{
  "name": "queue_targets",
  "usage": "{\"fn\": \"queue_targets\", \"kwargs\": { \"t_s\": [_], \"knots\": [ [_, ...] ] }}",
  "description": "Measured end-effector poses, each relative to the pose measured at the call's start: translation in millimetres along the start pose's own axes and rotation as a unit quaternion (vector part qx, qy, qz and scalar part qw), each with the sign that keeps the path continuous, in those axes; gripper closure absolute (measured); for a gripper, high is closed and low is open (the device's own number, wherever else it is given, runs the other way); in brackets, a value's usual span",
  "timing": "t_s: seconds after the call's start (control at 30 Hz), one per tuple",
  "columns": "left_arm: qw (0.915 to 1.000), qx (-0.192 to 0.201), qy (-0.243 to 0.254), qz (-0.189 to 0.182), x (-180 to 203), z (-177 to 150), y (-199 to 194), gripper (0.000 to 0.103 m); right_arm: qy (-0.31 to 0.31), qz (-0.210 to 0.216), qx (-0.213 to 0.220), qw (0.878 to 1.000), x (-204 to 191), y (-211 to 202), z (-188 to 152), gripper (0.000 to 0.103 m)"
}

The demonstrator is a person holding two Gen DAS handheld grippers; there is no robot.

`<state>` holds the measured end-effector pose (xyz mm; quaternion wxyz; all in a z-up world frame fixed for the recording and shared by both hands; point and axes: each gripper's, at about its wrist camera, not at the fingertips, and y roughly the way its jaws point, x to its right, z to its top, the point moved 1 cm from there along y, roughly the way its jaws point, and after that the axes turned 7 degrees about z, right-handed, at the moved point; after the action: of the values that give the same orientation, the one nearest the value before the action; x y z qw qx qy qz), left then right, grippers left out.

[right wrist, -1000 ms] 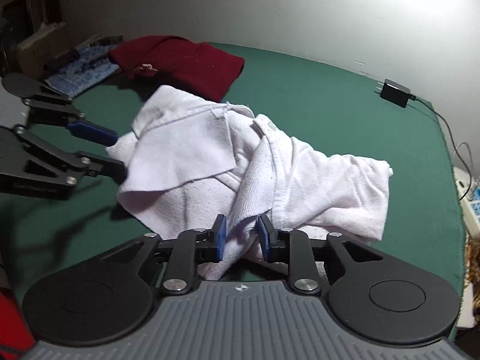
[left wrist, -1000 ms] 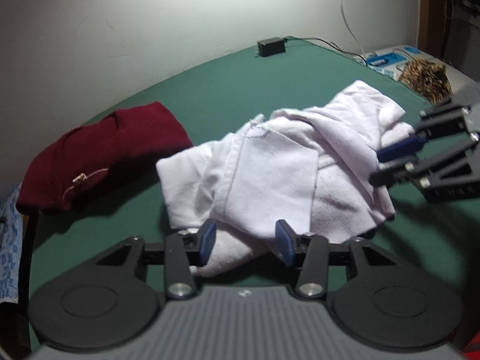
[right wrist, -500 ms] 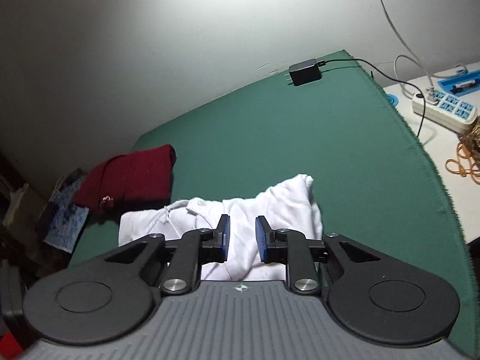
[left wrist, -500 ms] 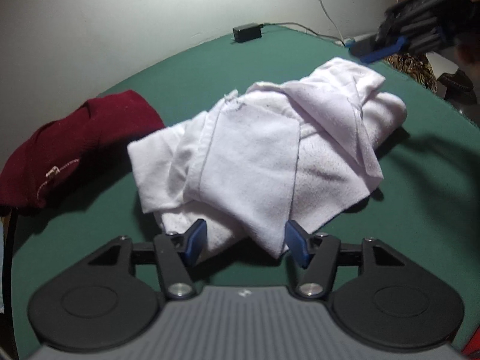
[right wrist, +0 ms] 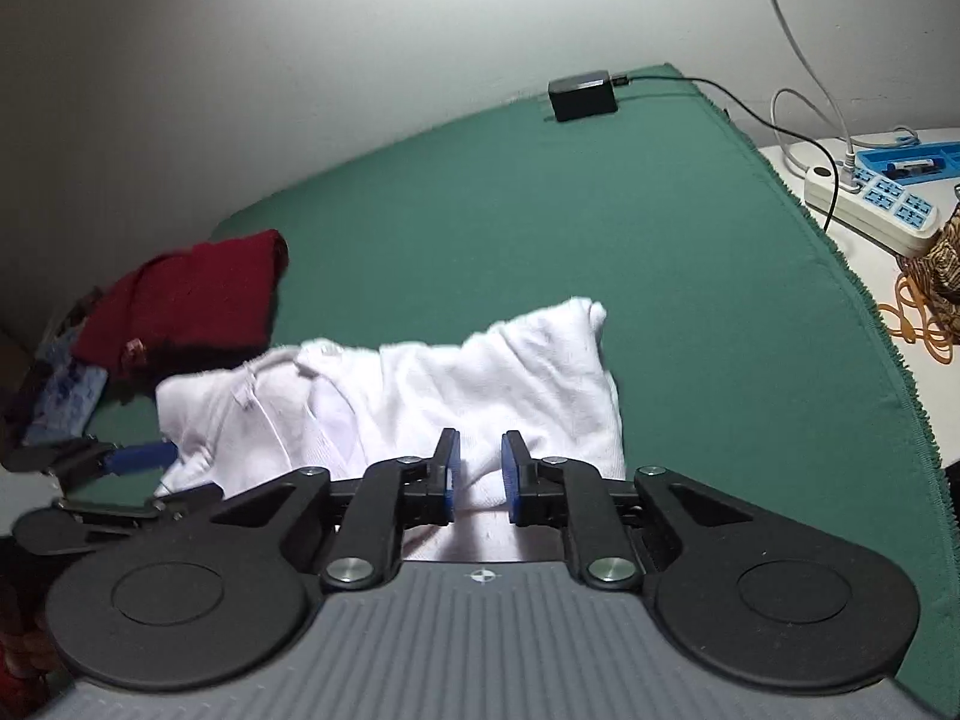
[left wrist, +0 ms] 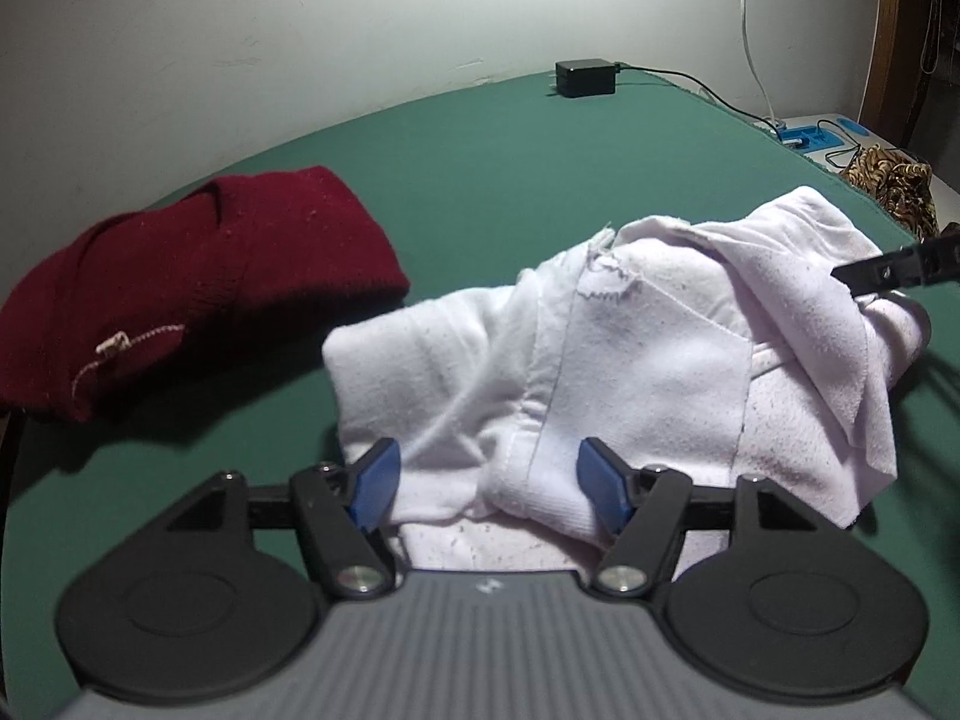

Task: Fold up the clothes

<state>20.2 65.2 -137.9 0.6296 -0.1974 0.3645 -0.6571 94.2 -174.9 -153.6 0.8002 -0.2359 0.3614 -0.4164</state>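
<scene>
A crumpled white garment (left wrist: 630, 372) lies on the green tablecloth (left wrist: 480, 180); it also shows in the right wrist view (right wrist: 468, 396). My left gripper (left wrist: 486, 480) is open, its blue pads either side of the garment's near edge. My right gripper (right wrist: 478, 468) has its pads close together around a fold of the white garment (right wrist: 478, 483). In the left wrist view, one finger of the right gripper (left wrist: 894, 270) reaches in at the garment's right end. The left gripper (right wrist: 138, 459) shows at the garment's left end in the right wrist view.
A folded dark red garment (left wrist: 180, 294) lies left of the white one, also in the right wrist view (right wrist: 186, 300). A black adapter (right wrist: 582, 96) with cable sits at the far table edge. A power strip (right wrist: 870, 198) and patterned cloth (left wrist: 888, 192) lie beyond the right edge.
My right gripper has come back down to the garment's right end after rising and swinging away. My left gripper has moved closer to the garment and opened wider.
</scene>
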Motion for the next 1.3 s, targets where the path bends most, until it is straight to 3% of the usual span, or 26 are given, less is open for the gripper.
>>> {"fn": "queue_targets", "kwargs": {
  "t_s": [0.1,0.2,0.27,0.4,0.5,0.6,0.73,0.9,0.97,1.03,1.17,1.3],
  "knots": [
    [0.9998,-0.005,-0.017,0.011,-5,-2,-9,0.031,0.005,0.020,-0.007,1.000,13,-7,5,0.088],
    [0.9982,0.006,-0.044,0.041,-20,-4,-25,0.027,0.019,0.038,0.010,0.999,28,-34,11,0.078],
    [0.9959,-0.003,-0.075,0.051,-32,-6,-25,0.025,0.040,0.064,0.001,0.997,46,-43,14,0.058],
    [0.9924,-0.025,-0.104,0.060,-45,0,-14,0.022,0.061,0.097,-0.038,0.993,71,-31,19,0.058],
    [0.9915,-0.035,-0.120,0.035,-50,2,-3,0.021,0.084,0.136,-0.083,0.984,82,-11,19,0.057],
    [0.9892,-0.039,-0.141,0.006,-56,0,4,0.020,0.109,0.166,-0.089,0.976,89,-4,17,0.057],
    [0.9781,-0.067,-0.192,-0.046,-71,-2,18,0.020,0.147,0.203,-0.090,0.964,95,2,14,0.057],
    [0.9801,-0.077,-0.172,-0.063,-63,4,30,0.020,0.148,0.226,-0.087,0.959,89,12,16,0.057],
    [0.9817,-0.076,-0.162,-0.065,-57,6,35,0.014,0.158,0.236,-0.082,0.955,89,16,17,0.058],
    [0.9824,-0.070,-0.157,-0.074,-55,7,40,0.001,0.162,0.241,-0.074,0.954,87,18,16,0.058],
    [0.9833,-0.064,-0.152,-0.077,-53,7,43,0.001,0.153,0.247,-0.060,0.955,84,16,11,0.059],
    [0.9779,-0.069,-0.170,-0.101,-63,5,43,0.001,0.179,0.246,-0.056,0.951,88,12,6,0.060]
  ]
}}
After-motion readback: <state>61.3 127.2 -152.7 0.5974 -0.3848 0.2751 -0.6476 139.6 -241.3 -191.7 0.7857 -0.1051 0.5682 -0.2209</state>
